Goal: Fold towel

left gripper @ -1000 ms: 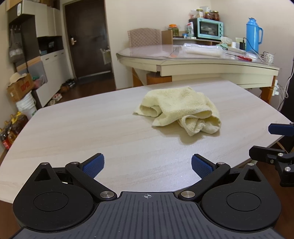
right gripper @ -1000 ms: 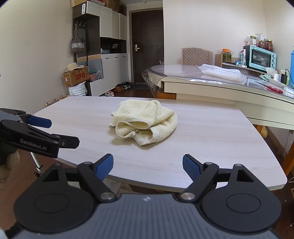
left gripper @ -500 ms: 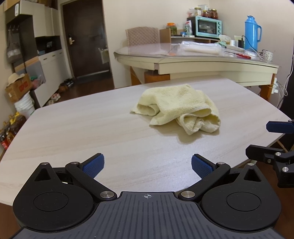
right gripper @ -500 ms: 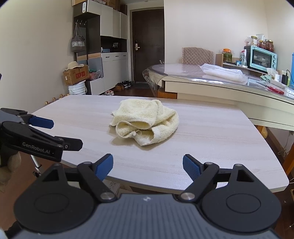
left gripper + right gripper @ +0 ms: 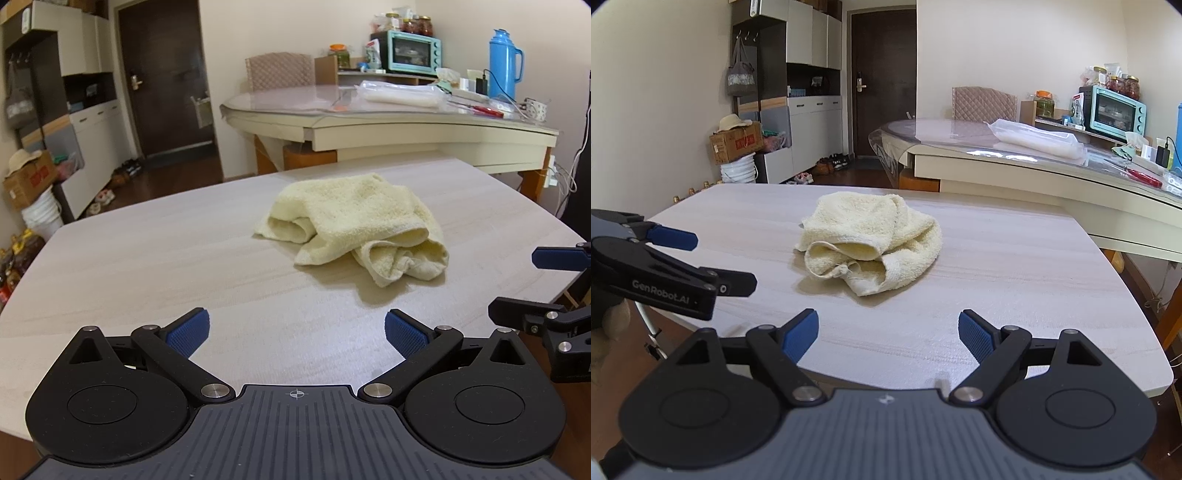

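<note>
Left gripper side arm: we read "GenRobot.AI" in light letters on the black body, as seen from the right wrist view.
Cardboard box by the cabinets: we see red print on its front face; we cannot read the characters.
Cardboard box in the left wrist view: red print, again too blurred for us to read.
Other labels: jars and packets on the far counter carry print too small for us to read.
</note>
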A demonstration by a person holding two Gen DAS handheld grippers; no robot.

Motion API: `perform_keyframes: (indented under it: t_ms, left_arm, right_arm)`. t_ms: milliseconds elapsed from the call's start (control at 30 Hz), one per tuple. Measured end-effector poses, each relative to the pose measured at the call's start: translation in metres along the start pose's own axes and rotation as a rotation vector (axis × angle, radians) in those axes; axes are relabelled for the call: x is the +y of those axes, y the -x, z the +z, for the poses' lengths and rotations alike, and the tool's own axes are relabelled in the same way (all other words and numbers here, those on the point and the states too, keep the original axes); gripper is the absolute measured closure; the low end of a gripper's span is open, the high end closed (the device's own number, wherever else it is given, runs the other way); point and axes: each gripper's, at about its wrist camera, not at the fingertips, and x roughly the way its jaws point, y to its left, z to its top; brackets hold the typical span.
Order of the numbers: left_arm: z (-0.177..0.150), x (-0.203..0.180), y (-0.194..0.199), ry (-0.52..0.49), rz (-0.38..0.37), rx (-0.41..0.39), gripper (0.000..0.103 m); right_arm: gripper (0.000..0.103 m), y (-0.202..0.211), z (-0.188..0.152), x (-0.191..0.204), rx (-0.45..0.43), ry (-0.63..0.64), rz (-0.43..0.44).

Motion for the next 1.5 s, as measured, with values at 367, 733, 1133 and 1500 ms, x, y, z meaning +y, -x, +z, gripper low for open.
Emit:
perform_keyframes:
  t_ms: [367,733,1133,1500]
  left_arm:
    - [0.012,0.011,-0.015,0.004,0.012,-0.009,0.000]
    - [0.023,0.030,-0.033,-0.033,0.004,-0.011,0.000]
    - [0.022,0.034,-0.045,-0.094,-0.072,-0.010,0.000]
    - [0.032,0.019,-0.057,-0.258,-0.196,-0.046,0.027]
  right_arm:
    - [0.019,-0.028,0.018,0.003,0.004,0.042,0.010]
    - [0.035,-0.068,0.044,0.009,0.005,0.087,0.046]
    - [0.066,-0.086,0.049,0.023,0.001,0.257,0.041]
    - [0.095,-0.073,0.066,0.013,-0.062,0.200,0.098]
